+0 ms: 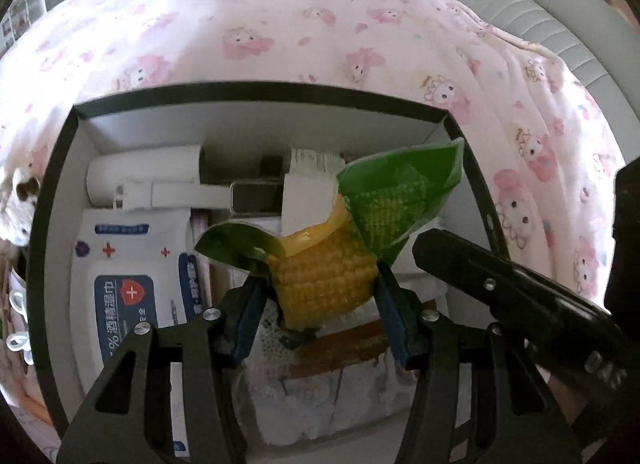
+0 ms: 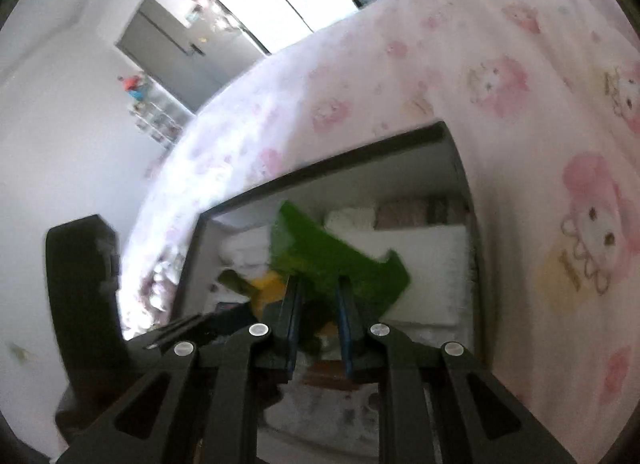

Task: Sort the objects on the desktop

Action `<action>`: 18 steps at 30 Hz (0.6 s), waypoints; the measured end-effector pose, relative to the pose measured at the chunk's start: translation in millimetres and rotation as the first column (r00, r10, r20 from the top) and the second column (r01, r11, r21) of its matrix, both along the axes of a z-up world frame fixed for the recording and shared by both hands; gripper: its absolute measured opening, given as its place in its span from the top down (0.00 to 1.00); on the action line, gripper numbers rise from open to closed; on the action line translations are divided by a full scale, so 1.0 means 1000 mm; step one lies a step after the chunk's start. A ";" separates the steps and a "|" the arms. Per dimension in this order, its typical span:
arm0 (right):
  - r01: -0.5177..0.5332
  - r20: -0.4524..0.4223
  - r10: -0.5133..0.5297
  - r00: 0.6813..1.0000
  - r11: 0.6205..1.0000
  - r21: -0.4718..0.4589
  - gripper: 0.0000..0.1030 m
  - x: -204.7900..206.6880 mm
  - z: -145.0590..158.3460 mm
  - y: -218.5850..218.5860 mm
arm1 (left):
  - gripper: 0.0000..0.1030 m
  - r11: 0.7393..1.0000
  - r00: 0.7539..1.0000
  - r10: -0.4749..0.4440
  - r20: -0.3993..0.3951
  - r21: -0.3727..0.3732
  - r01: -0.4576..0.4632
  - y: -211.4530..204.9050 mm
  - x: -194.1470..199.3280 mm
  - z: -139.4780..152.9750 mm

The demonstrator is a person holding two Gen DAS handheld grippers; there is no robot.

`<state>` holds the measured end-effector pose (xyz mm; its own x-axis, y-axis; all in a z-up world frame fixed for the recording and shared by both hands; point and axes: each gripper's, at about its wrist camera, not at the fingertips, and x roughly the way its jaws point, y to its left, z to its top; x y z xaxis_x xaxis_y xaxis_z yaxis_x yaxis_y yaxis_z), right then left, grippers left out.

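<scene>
L gripper point(image 1: 322, 284) clamps knobbly yellow corn point(image 1: 320, 276), R gripper point(image 2: 318, 304) prob. pinches its green husk point(image 2: 320, 260)

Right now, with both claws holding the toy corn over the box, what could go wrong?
1. The left claw pinches the yellow toy corn while the right claw seems to grip its green leaf; pulling apart might tear the leaf.
2. The box already looks crowded with a wipes pack and a white bottle, so the corn may land on top and tip out.
</scene>
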<state>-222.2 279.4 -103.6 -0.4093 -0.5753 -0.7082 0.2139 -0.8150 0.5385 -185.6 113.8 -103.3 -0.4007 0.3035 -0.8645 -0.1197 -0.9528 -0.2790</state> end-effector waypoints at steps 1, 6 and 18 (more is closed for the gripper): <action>0.007 0.020 -0.008 1.000 1.000 0.012 0.86 0.000 -0.003 0.001 | 0.47 1.000 1.000 0.002 0.009 0.020 -0.002 -0.004 0.001 0.000; -0.020 0.069 0.014 0.998 0.996 0.085 0.86 0.000 -0.015 -0.006 | 0.47 0.984 0.998 0.033 0.056 0.175 -0.043 -0.039 0.008 0.001; -0.205 0.187 0.195 0.963 0.978 0.037 0.86 0.010 -0.032 -0.027 | 0.54 0.976 0.991 0.105 0.081 0.181 -0.118 -0.064 -0.043 -0.001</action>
<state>-212.5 252.4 -136.1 -0.1518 -0.5903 -0.7928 0.2782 -0.7952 0.5388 -228.3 50.0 -104.0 -0.3806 0.4177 -0.8251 0.0107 -0.8901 -0.4556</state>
